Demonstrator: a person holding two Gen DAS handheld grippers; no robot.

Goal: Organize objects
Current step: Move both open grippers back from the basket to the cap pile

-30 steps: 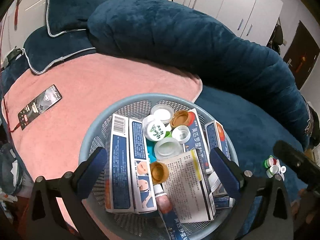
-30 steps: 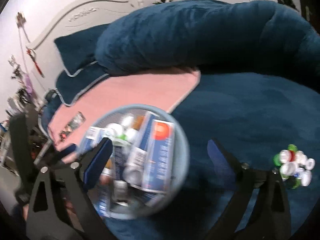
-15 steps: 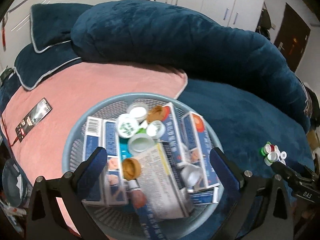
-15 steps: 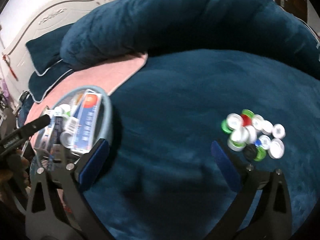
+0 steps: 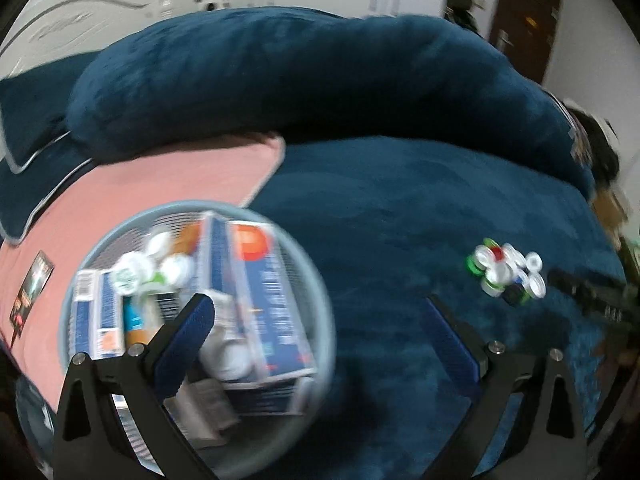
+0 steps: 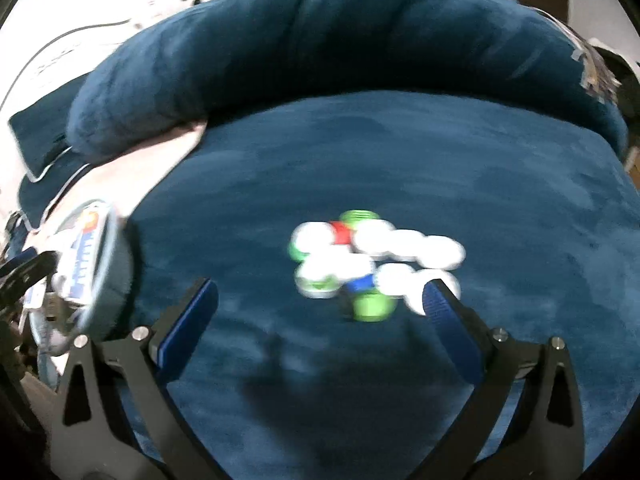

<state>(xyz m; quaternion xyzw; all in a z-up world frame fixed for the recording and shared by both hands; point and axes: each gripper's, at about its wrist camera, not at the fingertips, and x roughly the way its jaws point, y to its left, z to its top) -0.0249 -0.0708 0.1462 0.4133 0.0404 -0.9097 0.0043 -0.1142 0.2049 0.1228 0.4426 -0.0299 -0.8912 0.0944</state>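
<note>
Two grippers show, both with jaws spread wide and nothing between them. In the left wrist view the left gripper (image 5: 316, 316) hangs over the dark blue blanket (image 5: 400, 232), its left finger in front of the basket (image 5: 324, 292) at lower left of the frame. The round grey-blue basket holds blue-and-white boxes (image 5: 260, 280), small jars and lids, all blurred. It sits partly on the pink towel (image 5: 160, 188), partly on the blanket. A dark flat card (image 5: 32, 284) lies on the towel at the left edge. The caps (image 5: 506, 270), a tight cluster of white, green and red, lie on the blanket at mid-right, well apart from the basket.

In the right wrist view the right gripper (image 6: 320, 300) points at the caps (image 6: 372, 260), which sit at frame centre, just beyond the fingertips; the right finger overlaps the cluster's lower right edge. The basket (image 6: 108, 264) is cut off at the left edge. A long blue bolster (image 6: 340, 40) fills the upper frame.
</note>
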